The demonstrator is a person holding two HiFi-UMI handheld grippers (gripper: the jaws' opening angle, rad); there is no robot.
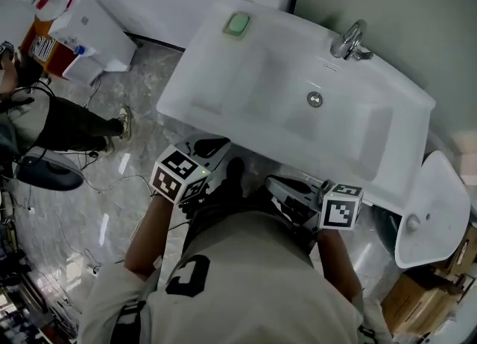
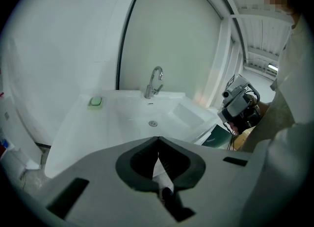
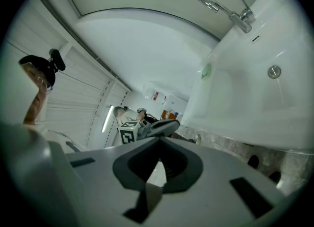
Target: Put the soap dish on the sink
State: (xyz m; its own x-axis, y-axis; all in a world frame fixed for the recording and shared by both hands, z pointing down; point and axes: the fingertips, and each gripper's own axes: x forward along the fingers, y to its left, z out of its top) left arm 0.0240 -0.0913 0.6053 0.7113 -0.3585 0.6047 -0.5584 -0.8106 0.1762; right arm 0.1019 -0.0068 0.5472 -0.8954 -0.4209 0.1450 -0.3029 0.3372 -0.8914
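- We see the sink (image 1: 261,89) ahead of both grippers, its front edge just past their tips.
- Our left gripper (image 2: 157,138) and right gripper (image 3: 159,140) are both clenched on nothing.
- The soap dish (image 1: 238,24) sits at the sink's far left corner, well beyond the left gripper.

The sink (image 1: 223,89) stands against the wall, straight ahead of the person. The soap dish (image 1: 238,24) lies on the sink's back left corner. The tap (image 1: 350,41) stands on the back rim, well to the dish's right, and the drain (image 1: 315,99) sits in the bowl just before the tap. The left gripper (image 2: 157,142) and the right gripper (image 3: 159,142) are side by side near the sink's front edge, apart from it. A second basin (image 1: 436,208) lies lower down, right of the sink. Boxes (image 1: 89,33) stand on the floor far left, with another person (image 1: 52,123) before them
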